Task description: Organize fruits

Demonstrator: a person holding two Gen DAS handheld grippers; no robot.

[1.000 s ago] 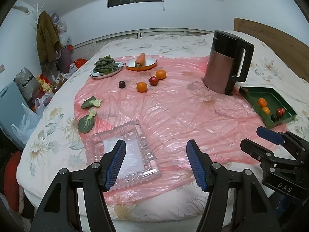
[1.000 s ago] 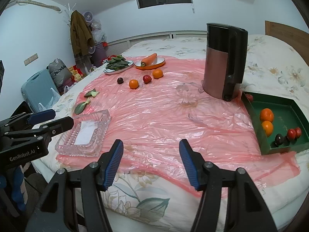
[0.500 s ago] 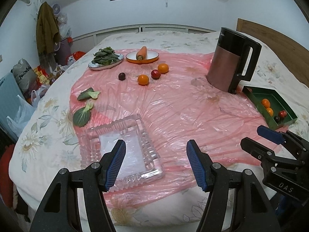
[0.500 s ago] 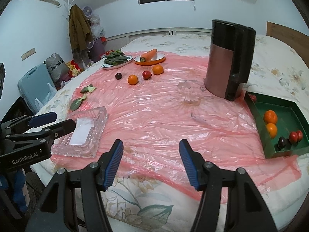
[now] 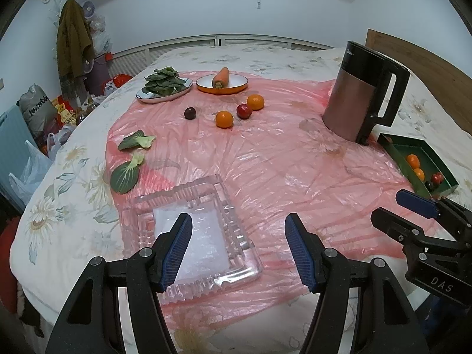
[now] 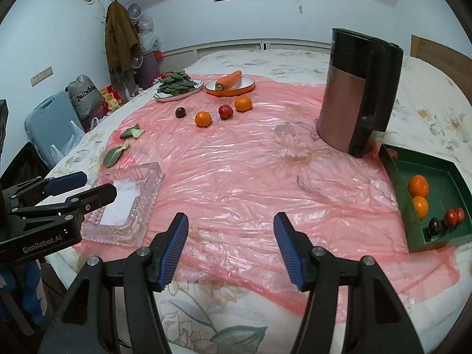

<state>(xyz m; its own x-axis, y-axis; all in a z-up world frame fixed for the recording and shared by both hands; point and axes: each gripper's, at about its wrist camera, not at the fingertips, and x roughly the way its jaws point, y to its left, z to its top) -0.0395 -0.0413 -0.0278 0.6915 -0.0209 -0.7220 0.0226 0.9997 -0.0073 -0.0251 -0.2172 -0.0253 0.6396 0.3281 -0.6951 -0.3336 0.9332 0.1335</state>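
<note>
Pink plastic sheet [image 5: 265,159] over a white floral bedspread [image 5: 73,177], dark green tray [image 6: 448,174] with orange and red fruit, orange-rimmed plate [image 5: 221,84], copper-and-black kettle [image 5: 362,91], blue pads [image 5: 177,247] on a black gripper [image 5: 237,250].

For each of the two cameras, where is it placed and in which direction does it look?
Left wrist: sits on the left gripper, looks down across the bed over the glass tray; right gripper shows at right.
Right wrist: sits on the right gripper, same direction; left gripper shows at left.
Shared: kettle, green tray, loose fruits.
</note>
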